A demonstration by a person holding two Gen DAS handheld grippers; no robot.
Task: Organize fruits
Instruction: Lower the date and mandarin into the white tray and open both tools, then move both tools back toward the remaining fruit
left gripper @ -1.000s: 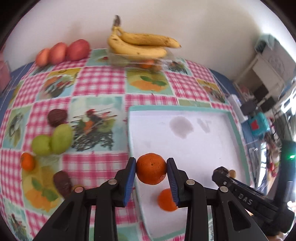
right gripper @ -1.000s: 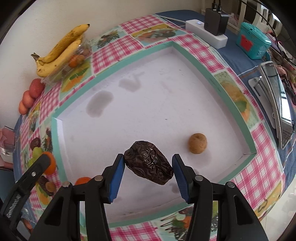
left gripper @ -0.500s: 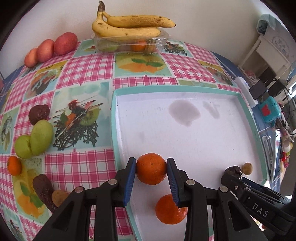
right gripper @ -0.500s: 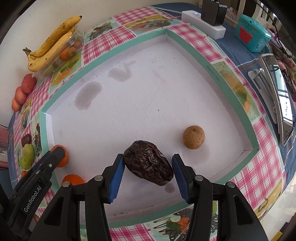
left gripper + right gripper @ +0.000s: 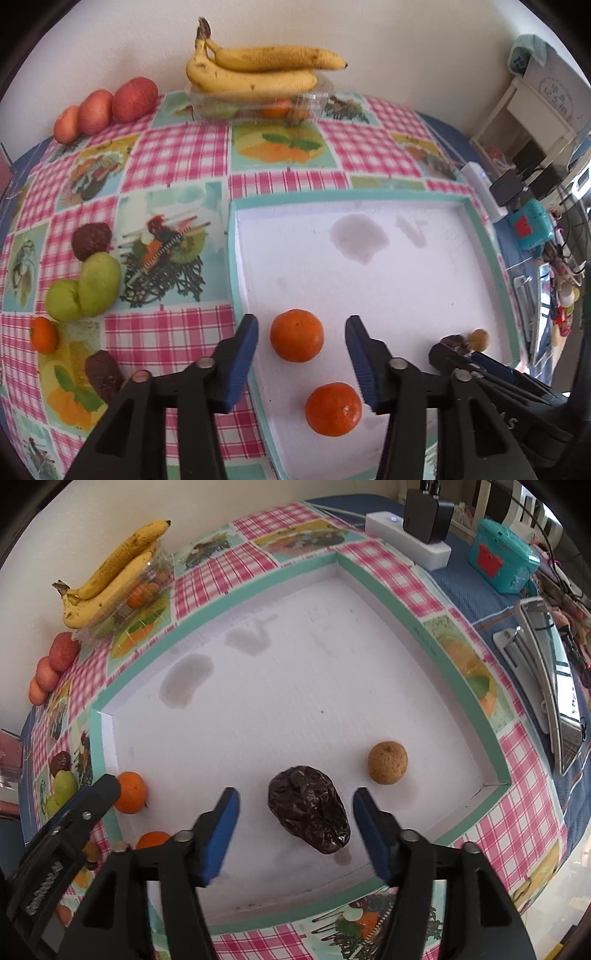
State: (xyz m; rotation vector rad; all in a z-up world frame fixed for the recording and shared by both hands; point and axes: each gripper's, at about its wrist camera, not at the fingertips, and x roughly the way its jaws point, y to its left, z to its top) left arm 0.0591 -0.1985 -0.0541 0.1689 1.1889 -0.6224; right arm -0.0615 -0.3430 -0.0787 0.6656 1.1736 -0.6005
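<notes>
Two grippers stand over the white tray (image 5: 480,236), each spread wide with a fruit lying loose between its blue pads and touching neither. The left gripper (image 5: 301,354) brackets a tangerine (image 5: 296,335) resting on the tray floor near the tray's left wall, with a second tangerine (image 5: 333,409) just nearer along the same side. The right gripper (image 5: 295,823) brackets a dark wrinkled fruit (image 5: 309,808) at the tray's near right, and a small tan round fruit (image 5: 387,762) sits just beside it to the right. On the checked tablecloth (image 5: 177,158) to the left wait two green fruits (image 5: 85,291), more dark wrinkled pieces and another small tangerine, well apart from the tray. The tangerine looks light and firm-skinned but round, so it would likely roll on the smooth floor; a hold across its widest middle seems safest. The dark fruit appears soft, perhaps sticky, and irregular; I judge it wants gentle pressure across its short axis, since squeezing hard could crush it or leave it clinging to a pad.
</notes>
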